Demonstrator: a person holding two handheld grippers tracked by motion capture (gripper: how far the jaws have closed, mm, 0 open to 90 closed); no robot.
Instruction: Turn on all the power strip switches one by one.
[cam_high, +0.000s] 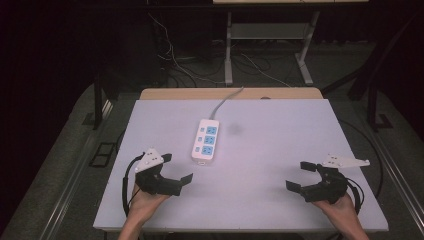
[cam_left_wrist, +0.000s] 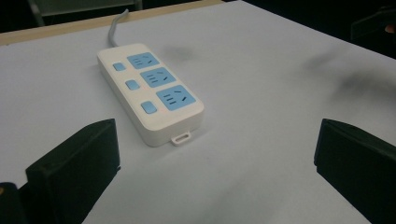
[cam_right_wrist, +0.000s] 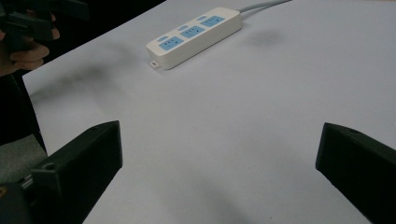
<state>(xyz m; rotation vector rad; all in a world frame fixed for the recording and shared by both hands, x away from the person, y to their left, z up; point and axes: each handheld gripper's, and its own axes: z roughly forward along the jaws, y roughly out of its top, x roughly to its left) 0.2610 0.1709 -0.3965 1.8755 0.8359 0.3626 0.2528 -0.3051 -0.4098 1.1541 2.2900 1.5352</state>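
Note:
A white power strip (cam_high: 205, 140) with three blue sockets and a grey cable lies near the middle of the pale table (cam_high: 280, 150). My left gripper (cam_high: 176, 168) hovers at the front left, open and empty, its jaws pointing toward the strip (cam_left_wrist: 150, 91) just ahead. At the front right my right gripper (cam_high: 299, 175) is open too, nothing between its jaws, with the strip (cam_right_wrist: 195, 36) farther off to its left. In the right gripper view the person's other hand (cam_right_wrist: 25, 49) shows at the top left.
The strip's grey cable (cam_high: 226, 99) runs off the table's far edge. Beyond the table stand a metal desk frame (cam_high: 270, 45) and loose cables on the dark floor. Wide bare tabletop lies between the two grippers.

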